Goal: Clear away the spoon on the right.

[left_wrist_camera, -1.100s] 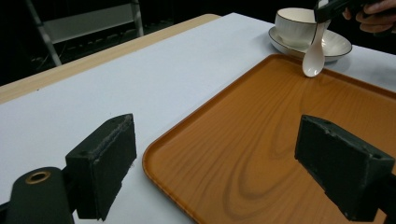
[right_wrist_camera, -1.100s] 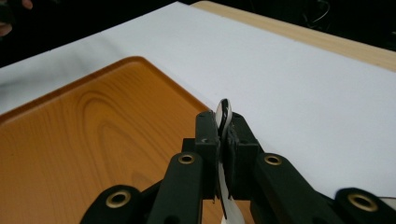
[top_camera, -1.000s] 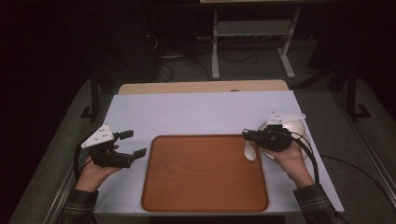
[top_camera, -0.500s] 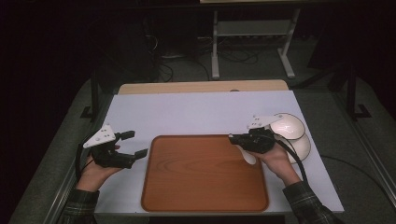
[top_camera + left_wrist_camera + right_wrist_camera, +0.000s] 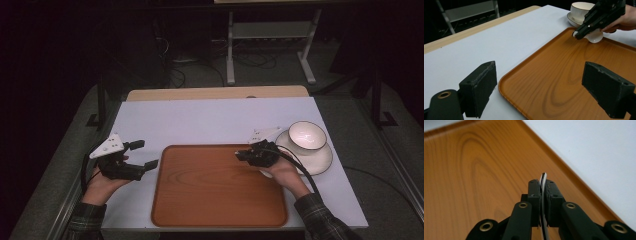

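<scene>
A white bowl (image 5: 307, 135) sits on a saucer (image 5: 320, 160), right of the tray; metal shelf frame (image 5: 270, 35) behind the table

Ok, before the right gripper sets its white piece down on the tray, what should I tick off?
1. Right gripper shut on the white dish: ok, the dish's thin rim is clamped between the jaws.
2. Dish over the tray: ok, near its far right corner.
3. Tray surface bare under the dish: ok.
4. Left gripper out of the way: ok, jaws open, beside the tray's left edge.
5. Right hand clear of the bowl and plate: cannot tell, they sit very close.
6. Dish already touching the tray: cannot tell.
</scene>
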The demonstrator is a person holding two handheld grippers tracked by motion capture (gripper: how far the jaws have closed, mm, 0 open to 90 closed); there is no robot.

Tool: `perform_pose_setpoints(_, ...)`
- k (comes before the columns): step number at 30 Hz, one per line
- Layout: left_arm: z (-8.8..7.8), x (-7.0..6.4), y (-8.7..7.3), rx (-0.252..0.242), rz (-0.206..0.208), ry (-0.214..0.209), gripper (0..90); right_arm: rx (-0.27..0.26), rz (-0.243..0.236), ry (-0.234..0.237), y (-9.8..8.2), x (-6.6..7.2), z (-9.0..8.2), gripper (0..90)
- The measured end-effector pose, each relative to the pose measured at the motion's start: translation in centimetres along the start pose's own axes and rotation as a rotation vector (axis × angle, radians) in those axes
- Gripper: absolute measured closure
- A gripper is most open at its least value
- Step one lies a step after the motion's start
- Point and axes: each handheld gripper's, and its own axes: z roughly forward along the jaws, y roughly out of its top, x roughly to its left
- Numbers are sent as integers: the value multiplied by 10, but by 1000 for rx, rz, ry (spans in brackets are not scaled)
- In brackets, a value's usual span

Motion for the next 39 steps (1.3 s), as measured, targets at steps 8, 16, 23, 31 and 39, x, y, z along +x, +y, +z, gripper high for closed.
perform_pose_setpoints(8,1,0,0,2,3,-3,120,52,-31,5,2,3,8,835)
perform_pose_setpoints(16,1,0,0,3,3,-3,120,90,-61,24,6,8,16,820)
perform_pose_setpoints(23,0,0,0,-1,-1,-1,120,125,-83,43,6,13,25,788)
perform_pose_setpoints(31,0,1,0,-1,0,-1,120,116,-91,50,6,14,26,772)
perform_pose_setpoints(39,-1,1,0,-5,-2,1,120,62,-52,53,9,14,15,587)
